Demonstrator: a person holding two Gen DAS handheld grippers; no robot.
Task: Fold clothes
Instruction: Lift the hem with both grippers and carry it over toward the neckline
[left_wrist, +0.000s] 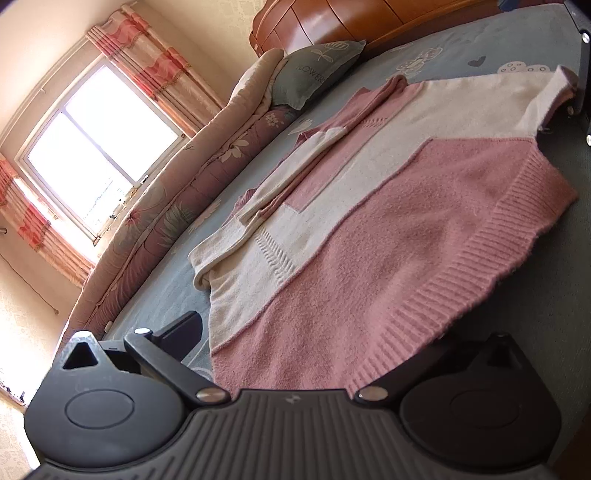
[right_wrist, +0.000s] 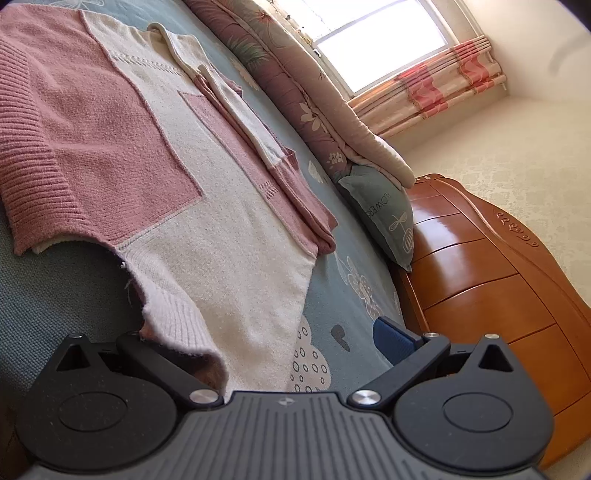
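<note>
My pink and white sweater (left_wrist: 369, 221) lies flat on the bed (left_wrist: 461, 48), one sleeve (left_wrist: 314, 155) folded over at 11 o'clock, and my left claw (left_wrist: 332, 350) and right claw (right_wrist: 266, 354), both spread wide, must pinch the near edge evenly.

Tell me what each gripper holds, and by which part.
Nothing is clamped. Both jaws stand open: the left gripper straddles the sweater at its pink hem, the right gripper at its white ribbed edge.
</note>
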